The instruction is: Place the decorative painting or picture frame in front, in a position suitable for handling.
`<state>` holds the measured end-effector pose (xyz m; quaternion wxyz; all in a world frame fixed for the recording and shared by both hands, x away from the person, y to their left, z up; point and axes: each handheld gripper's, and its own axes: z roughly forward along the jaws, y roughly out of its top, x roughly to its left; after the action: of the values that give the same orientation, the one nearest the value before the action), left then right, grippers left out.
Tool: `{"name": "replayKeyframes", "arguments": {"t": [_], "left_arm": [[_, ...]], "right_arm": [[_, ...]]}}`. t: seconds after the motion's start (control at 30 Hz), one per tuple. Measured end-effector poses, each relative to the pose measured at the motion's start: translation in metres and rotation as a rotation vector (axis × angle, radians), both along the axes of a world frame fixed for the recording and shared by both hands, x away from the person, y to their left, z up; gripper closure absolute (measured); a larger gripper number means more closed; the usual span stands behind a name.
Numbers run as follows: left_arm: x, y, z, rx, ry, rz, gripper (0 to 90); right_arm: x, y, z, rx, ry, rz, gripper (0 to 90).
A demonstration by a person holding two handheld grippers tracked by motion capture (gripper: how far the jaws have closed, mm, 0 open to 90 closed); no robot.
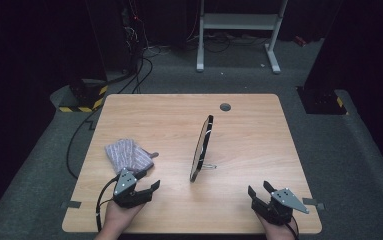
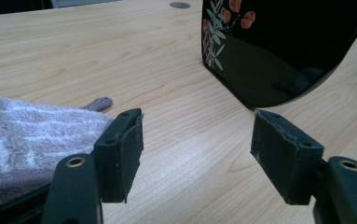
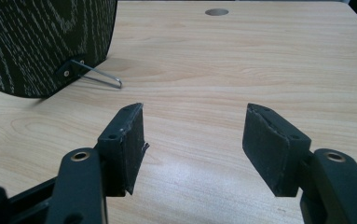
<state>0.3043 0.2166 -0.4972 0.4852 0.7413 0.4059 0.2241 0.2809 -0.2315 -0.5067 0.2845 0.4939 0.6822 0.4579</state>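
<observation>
Step in hand: you look to be at the start of a wipe-the-mirror job; nothing is picked up yet, and both of your hands wait at the near edge of the table (image 1: 259, 107).
Left gripper (image 1: 146, 190): released, jaws apart with only bare wood between them. It sits just near-right of the cloth.
Right gripper (image 1: 259, 192): released too, jaws wide and nothing between them, at the near right corner, well apart from the mirror.
Cloth (image 1: 127, 155): a folded, striped, purplish towel lying flat on the near left part of the table; in the left gripper view it lies right beside your left jaw.
Mirror (image 1: 202, 147): stands upright on its wire stand (image 3: 99, 74) in the middle of the table, edge-on to you, its dark flowered face toward the cloth side and its patterned back toward your right gripper.
Next move: swing your left gripper left over the cloth, lower the jaws around a fold and clench.
Watch for: the mirror looks light on its stand, so steady it with the right gripper before you press on it.
</observation>
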Motion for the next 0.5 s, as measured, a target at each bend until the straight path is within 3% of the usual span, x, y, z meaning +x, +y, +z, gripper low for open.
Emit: {"name": "replayKeyframes", "arguments": {"t": [0.3,0.5], "left_arm": [[-0.005,0.010,-0.002,-0.001,0.014,0.025,34.1],[-0.015,0.028,-0.002,-0.009,0.017,0.072,34.2]], "right_arm": [[0.006,0.007,-0.001,0.002,0.001,0.024,38.7],[0.017,0.022,0.000,0.007,-0.003,0.066,38.8]]}}
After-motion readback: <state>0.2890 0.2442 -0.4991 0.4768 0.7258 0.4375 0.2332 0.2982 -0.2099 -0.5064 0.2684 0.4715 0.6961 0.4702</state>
